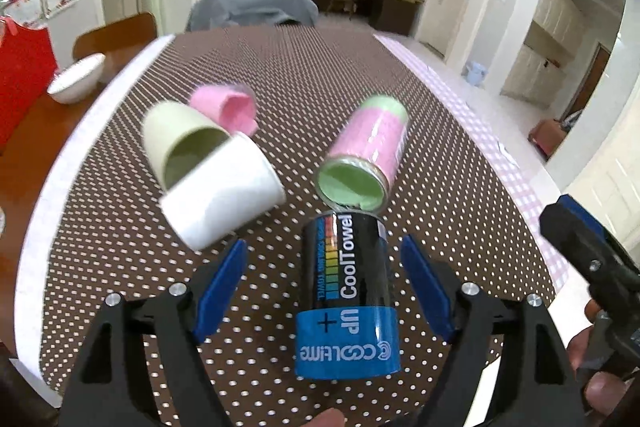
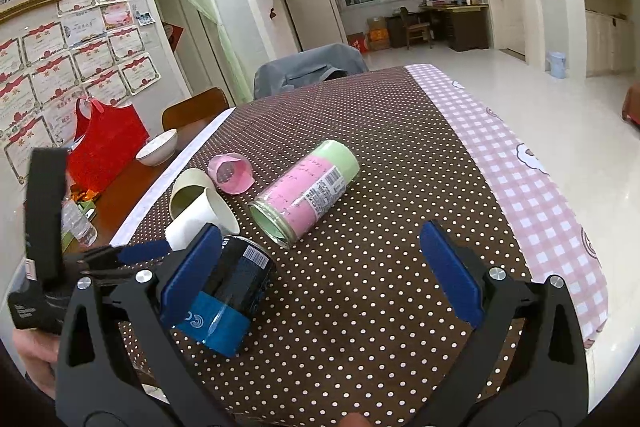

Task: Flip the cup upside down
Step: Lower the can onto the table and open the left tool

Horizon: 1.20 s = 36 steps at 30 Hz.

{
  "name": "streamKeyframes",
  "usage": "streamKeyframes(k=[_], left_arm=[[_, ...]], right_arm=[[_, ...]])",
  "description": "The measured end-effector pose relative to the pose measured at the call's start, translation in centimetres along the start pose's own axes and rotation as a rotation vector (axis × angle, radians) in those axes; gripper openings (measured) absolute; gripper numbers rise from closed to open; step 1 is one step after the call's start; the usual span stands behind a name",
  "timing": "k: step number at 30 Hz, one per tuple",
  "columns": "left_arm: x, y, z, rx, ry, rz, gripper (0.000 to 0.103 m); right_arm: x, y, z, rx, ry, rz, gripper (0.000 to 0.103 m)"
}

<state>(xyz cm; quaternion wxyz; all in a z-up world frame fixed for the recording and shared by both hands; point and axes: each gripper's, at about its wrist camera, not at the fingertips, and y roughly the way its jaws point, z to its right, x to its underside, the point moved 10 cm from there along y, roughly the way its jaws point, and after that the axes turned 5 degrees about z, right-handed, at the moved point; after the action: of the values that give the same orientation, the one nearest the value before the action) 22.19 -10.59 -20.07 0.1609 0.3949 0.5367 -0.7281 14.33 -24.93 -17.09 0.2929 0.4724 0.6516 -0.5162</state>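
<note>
Several cups lie on their sides on the dotted tablecloth (image 1: 360, 75). A white cup (image 1: 224, 195) rests against the mouth of a pale green cup (image 1: 176, 135), with a pink cup (image 1: 224, 105) behind them. My left gripper (image 1: 324, 287) is open, its blue fingers on either side of a black and blue CoolTowel can (image 1: 348, 299) without touching it. My right gripper (image 2: 320, 275) is open too. Its left finger (image 2: 192, 275) stands close beside the same can (image 2: 236, 283), with the white cup (image 2: 200, 217) just beyond.
A pink and green canister (image 2: 308, 187) lies on its side mid-table, mouth toward me. On the bare wood at the left stand a white bowl (image 2: 158, 147) and a red bag (image 2: 104, 147). A grey-covered chair (image 2: 308, 67) is at the far end. The checked table edge (image 2: 540, 207) runs along the right.
</note>
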Motion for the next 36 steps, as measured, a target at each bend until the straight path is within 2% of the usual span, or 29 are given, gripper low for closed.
streamKeyframes(k=[7,26,36], left_arm=[[-1.2,-3.0,-1.2,-0.072,-0.003,0.078,0.078],[-2.0,-9.2,-3.4,-0.174,-0.005,0.232,0.078],[-2.2,-11.5,-5.0,-0.211,-0.020,0.296,0.078]], right_arm=[[-0.5,-0.1,-1.6,-0.013,-0.032,0.008,0.097],[-1.9,-0.7,-5.2,-0.071,-0.095,0.006,0.097],[-1.8,-0.4,-6.6,-0.112,-0.099,-0.036,0.097]])
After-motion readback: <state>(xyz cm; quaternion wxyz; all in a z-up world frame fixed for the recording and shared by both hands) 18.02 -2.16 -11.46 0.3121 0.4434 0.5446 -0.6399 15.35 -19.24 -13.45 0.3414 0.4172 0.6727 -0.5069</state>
